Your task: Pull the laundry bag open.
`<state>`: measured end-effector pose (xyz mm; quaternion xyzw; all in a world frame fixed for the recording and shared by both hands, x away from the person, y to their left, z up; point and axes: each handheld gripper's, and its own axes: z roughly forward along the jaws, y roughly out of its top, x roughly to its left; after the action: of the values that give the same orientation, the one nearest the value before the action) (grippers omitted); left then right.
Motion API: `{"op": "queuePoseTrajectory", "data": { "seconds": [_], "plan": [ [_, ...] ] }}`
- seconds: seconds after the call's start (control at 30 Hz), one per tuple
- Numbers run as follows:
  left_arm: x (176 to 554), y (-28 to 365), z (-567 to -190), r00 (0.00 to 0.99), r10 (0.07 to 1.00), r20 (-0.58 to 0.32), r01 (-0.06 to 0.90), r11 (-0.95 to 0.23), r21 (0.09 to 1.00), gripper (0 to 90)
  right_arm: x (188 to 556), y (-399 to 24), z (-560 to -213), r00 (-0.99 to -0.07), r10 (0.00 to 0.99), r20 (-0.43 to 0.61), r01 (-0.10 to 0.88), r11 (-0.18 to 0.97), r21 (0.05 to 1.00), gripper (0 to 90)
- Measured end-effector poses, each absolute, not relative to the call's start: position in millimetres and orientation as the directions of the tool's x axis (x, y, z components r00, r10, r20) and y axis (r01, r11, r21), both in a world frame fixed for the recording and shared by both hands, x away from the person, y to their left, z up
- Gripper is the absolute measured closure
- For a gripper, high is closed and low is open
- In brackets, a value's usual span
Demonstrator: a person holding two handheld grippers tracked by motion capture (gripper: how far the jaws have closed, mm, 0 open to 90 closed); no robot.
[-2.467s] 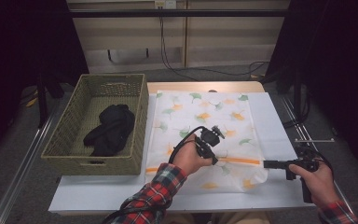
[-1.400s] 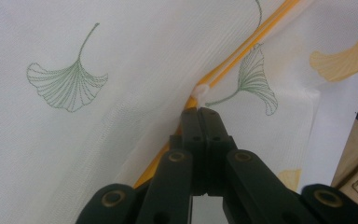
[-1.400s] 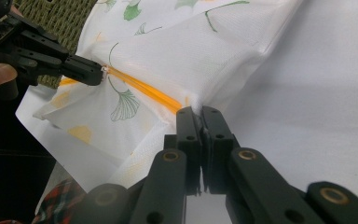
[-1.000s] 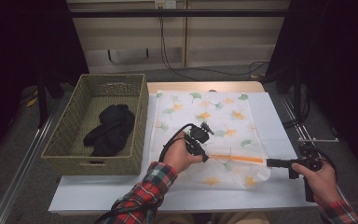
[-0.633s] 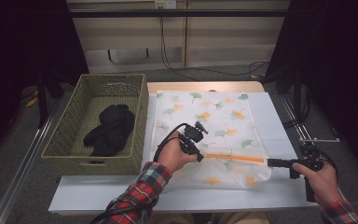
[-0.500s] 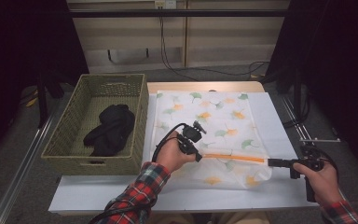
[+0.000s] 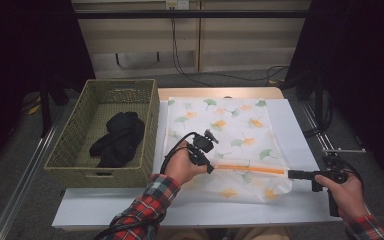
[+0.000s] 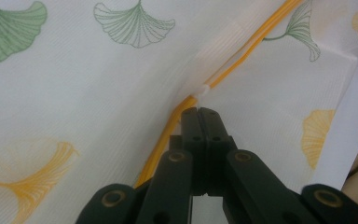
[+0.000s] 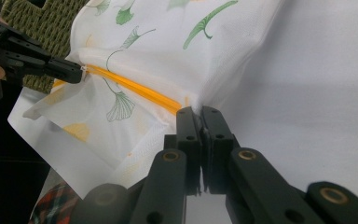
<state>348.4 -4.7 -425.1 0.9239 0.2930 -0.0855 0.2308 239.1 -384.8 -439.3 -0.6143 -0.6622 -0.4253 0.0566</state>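
Note:
A white mesh bag [image 7: 230, 125] printed with green and orange ginkgo leaves lies flat on the table. An orange zipper [image 7: 250, 168] runs across its near part. My left gripper [image 7: 210, 169] is shut at the zipper's left end, its tips [image 8: 199, 111] pinching the small white zipper pull [image 8: 204, 89]. My right gripper [image 7: 291, 174] is shut on the bag's edge at the zipper's right end [image 9: 198, 111], and the cloth there is lifted and pulled taut. In the right gripper view the left gripper [image 9: 77, 70] meets the zipper [image 9: 130, 88].
A woven green basket [image 7: 100, 176] stands left of the bag with a black garment [image 7: 117, 137] inside. A white sheet [image 7: 300, 130] covers the table under the bag. Cables and a metal rail [image 7: 340, 150] lie at the right.
My left gripper has slid left along the zipper, away from the right gripper. The right gripper has stayed at the bag's right edge.

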Motion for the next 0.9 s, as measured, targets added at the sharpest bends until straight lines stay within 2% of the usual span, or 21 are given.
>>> {"op": "queuePoseTrajectory", "data": {
  "seconds": [0.9],
  "plan": [
    [352, 13, -423, 0.792, 0.535, -0.294, 0.611, -0.708, 0.354, 90.0, 239, -386, -439, -0.235, 0.778, 0.583, 0.860, -0.113, 0.497, 87.3]
  ]
}}
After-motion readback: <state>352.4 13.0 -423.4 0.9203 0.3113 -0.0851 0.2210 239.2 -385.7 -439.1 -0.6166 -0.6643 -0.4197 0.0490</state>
